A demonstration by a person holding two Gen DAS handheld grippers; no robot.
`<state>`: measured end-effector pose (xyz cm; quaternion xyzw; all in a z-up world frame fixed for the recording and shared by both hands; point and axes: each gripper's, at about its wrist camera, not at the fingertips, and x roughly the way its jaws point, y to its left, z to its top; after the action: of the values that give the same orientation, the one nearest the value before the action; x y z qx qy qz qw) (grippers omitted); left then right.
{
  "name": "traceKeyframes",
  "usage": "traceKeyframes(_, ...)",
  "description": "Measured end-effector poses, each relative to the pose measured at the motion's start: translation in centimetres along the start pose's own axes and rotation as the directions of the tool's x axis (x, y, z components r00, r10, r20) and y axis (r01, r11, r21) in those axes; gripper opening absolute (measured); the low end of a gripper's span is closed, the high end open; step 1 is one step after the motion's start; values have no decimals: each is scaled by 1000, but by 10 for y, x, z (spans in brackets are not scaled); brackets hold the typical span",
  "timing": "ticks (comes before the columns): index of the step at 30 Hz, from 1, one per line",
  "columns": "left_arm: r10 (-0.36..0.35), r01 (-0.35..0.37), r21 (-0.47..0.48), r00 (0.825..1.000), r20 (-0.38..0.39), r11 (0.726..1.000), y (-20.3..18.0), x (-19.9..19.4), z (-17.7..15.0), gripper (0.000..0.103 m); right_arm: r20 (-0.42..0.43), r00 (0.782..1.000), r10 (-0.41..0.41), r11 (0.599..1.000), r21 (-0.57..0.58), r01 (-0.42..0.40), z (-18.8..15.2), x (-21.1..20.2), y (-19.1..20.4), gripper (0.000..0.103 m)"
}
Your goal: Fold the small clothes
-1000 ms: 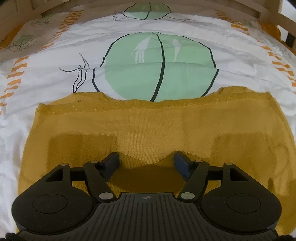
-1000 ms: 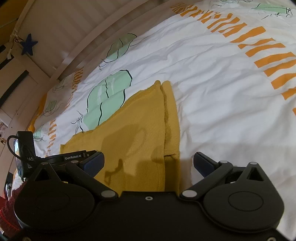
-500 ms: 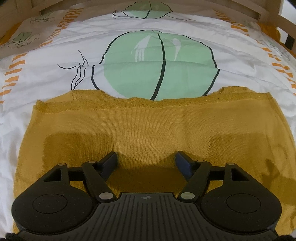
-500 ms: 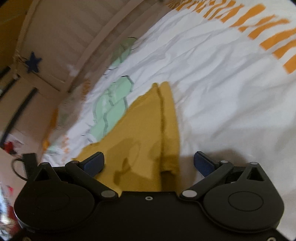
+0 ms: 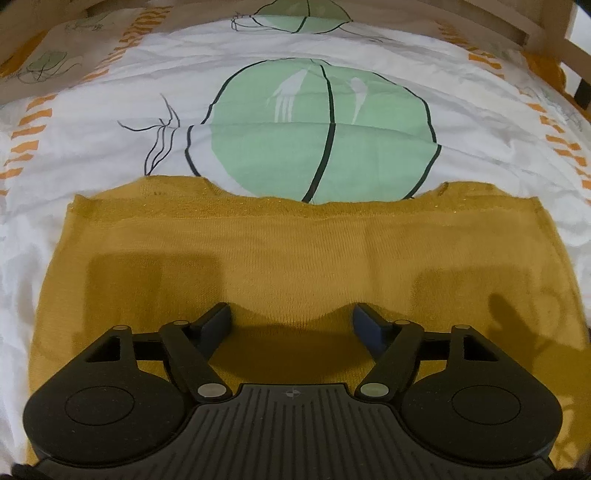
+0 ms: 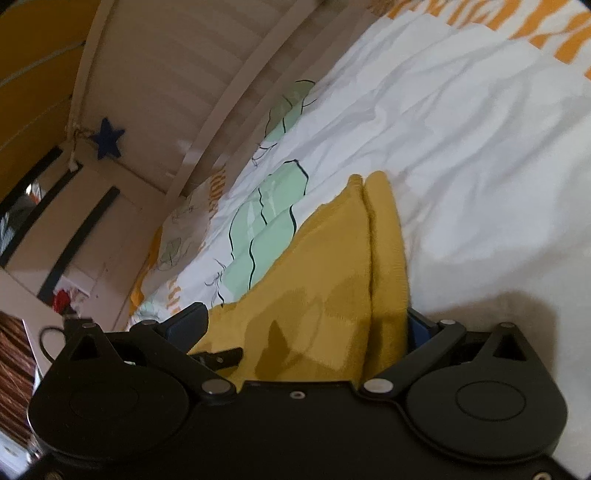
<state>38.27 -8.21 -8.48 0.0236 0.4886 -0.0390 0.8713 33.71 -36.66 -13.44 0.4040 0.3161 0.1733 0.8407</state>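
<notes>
A mustard-yellow knit garment [image 5: 295,251] lies flat on the patterned bed cover [image 5: 92,155], its far edge across the green round print. My left gripper [image 5: 291,317] is open just above the garment's near part, nothing between its fingers. In the right wrist view the garment [image 6: 332,266] shows a folded right edge running away from me. My right gripper [image 6: 306,325] is open, low over that near edge, and the cloth lies between its two fingers.
The white cover [image 6: 461,166] carries green prints and orange stripes. A wooden slatted bed rail [image 6: 221,103] runs along the far side, with a blue star [image 6: 108,138] hung on it. Another rail [image 5: 535,33] shows at top right of the left wrist view.
My right gripper has dropped and tilted toward the garment's folded right edge, so cloth now sits between its fingers. My left gripper has edged slightly forward and stays open.
</notes>
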Motion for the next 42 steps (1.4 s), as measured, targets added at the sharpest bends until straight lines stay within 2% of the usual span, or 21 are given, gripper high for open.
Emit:
traceKeyframes(7,10,-11,33,1000,24,999,-9,-34,-38,71,-6,1000,5,1000,-16,-6,-1,-3,0,103)
traceKeyframes(13,-19,20,24,1000,-25,1000,-7,-47,-70,71,-16,1000,3,1000,-29,-3,-2,-5,1,103)
traceKeyframes(16,-21,21,38,1000,2,999,-5,-52,-82,71,-21,1000,10,1000,-27,-11,-2,-6,0,103)
traceKeyframes(21,-49,49,3,998,40,999,5,-57,-80,71,-19,1000,23,999,-38,-23,-3,-5,-1,103)
traceKeyframes(28,-20,20,-1,991,129,1000,38,-74,-70,71,-18,1000,20,995,-97,-22,-9,-6,3,103)
traceKeyframes(37,4,1,-47,995,104,999,107,-74,-62,71,-19,999,-27,990,-138,24,-16,-5,13,102)
traceKeyframes(40,6,4,-102,995,98,995,127,-71,-60,71,-27,997,-75,986,-148,70,-14,-3,19,97)
traceKeyframes(42,-16,27,-127,996,87,992,135,-68,-57,71,-34,992,-121,981,-154,115,-13,0,25,81)
